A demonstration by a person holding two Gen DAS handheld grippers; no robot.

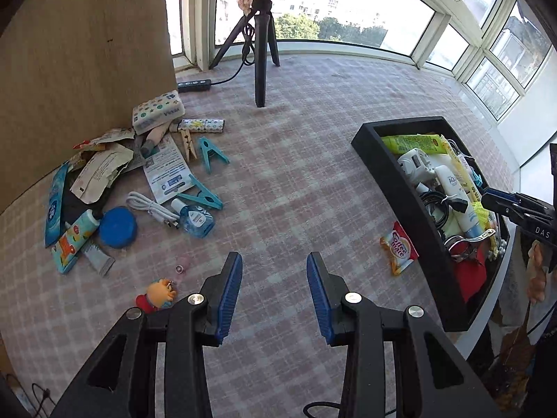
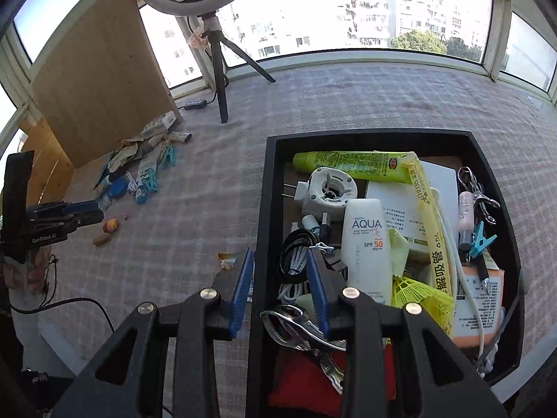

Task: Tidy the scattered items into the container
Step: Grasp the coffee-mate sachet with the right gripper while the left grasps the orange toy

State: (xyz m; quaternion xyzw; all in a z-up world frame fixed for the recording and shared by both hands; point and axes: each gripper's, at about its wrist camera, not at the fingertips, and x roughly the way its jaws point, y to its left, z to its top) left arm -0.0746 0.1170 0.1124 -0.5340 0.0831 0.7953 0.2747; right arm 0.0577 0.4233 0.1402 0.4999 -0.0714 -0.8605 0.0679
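Left hand-held gripper point(image 1: 274, 292): jaws apart, nothing between the blue pads, hanging over bare checked cloth on the counter point(image 1: 296, 181). Just to its left on the cloth, a small cartoon figurine point(image 1: 158, 296) and a tiny ring-like bit point(image 1: 180, 268), not touching the gripper. Right of it, a Coffee-mate sachet point(image 1: 398, 247) lies on the cloth just outside the left wall of the black container point(image 1: 410, 205).

Right hand-held gripper point(image 2: 280, 285): jaws apart, empty, straddling the container's left wall, one pad outside over the cloth, the other over the contents. Under it inside: metal scissors point(image 2: 296, 327), a coiled black cable point(image 2: 296, 244), red cloth point(image 2: 303, 383).

The container sits at the counter's right edge, already crowded: white AQUA sunscreen bottle point(image 2: 365, 244), yellow-green tube point(image 2: 348, 165), white round adapter point(image 2: 327, 191), yellow straw packet point(image 2: 431, 230), teal clip point(image 2: 480, 238), pink tube point(image 2: 466, 209), yellow shuttlecock point(image 2: 421, 296).

Scattered pile remains at the counter's far-left side against the wooden board point(image 1: 80, 69): tissue pack point(image 1: 158, 111), patterned tube point(image 1: 202, 126), wooden peg point(image 1: 188, 144), teal clips point(image 1: 210, 153), leaflet point(image 1: 167, 170), white cable point(image 1: 149, 209), small blue bottle point(image 1: 195, 219), blue lid point(image 1: 117, 227), cream tubes point(image 1: 75, 237), crumpled wrappers point(image 1: 101, 167).

Tripod point(image 1: 259, 52) and a power strip point(image 1: 194, 85) stand at the far edge by the window.
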